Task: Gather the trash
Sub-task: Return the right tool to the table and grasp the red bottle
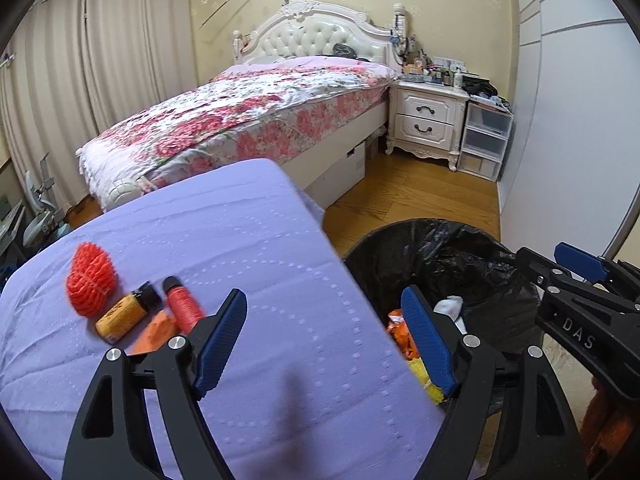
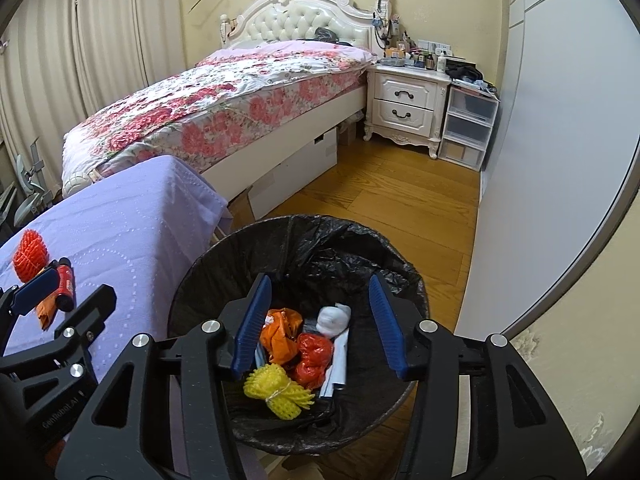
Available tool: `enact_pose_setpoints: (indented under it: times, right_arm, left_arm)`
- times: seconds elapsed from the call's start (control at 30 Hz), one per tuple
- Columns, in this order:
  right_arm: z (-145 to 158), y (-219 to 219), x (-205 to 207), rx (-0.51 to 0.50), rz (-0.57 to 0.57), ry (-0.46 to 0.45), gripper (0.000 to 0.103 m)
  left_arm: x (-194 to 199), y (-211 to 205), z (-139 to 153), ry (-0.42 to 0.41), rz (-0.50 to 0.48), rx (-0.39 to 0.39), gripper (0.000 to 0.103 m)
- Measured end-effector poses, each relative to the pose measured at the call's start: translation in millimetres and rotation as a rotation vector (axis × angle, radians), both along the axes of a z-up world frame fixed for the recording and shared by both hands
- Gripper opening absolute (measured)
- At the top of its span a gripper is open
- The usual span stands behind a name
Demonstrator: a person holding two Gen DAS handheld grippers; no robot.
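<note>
On the purple-covered table [image 1: 248,240] lie an orange-red foam net [image 1: 90,280], a yellow bottle with a black cap [image 1: 124,316], a red tube [image 1: 182,304] and an orange wrapper [image 1: 154,334]. My left gripper [image 1: 322,294] is open and empty over the table's right edge, to the right of these items. A black-lined trash bin [image 2: 208,264] stands beside the table. It holds a yellow foam net [image 2: 278,390], a red bag [image 2: 314,354], an orange wrapper [image 2: 280,328] and a white wad [image 2: 334,318]. My right gripper [image 2: 320,280] hangs open above the bin with nothing between its fingers.
A bed with a floral cover [image 2: 224,96] stands behind the table, with boxes [image 2: 296,172] under it. A white nightstand [image 2: 406,104] and plastic drawers [image 2: 468,128] are at the back. A pale wardrobe wall [image 2: 560,160] runs along the right, past the wood floor [image 2: 400,200].
</note>
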State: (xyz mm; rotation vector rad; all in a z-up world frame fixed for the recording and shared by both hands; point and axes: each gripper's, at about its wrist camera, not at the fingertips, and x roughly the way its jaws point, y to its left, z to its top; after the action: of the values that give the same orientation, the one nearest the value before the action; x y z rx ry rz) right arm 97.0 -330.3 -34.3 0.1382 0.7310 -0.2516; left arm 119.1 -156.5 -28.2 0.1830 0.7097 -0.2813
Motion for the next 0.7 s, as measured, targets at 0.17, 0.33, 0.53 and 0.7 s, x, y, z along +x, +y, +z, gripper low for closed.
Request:
enact_pose_setpoints:
  times: [0.17,0.33,0.53,0.7]
  right_arm:
    - [1.0,22.4,1.6,0.009,0.052,0.000,0.050]
    - [0.3,48.8,5.7,0.021,0.113,0.009,0.050]
    - [2.3,91.7,14.1,0.020,0.205,0.016,0.050]
    - [4.2,132.7,25.4,0.017,0.298,0.022,0.050]
  left_arm:
    - [-1.3,35.5,3.8,0.001,0.068,-0.002,0.077]
    - [-0.5,74.9,7.1,-0.005,0.144,0.005,0.077]
    - [-2.5,122.9,6.9,0.006,0.239,-0.004,0.077]
    - [-4.6,160.8,5.5,0.011,0.316,-0.009,0.077]
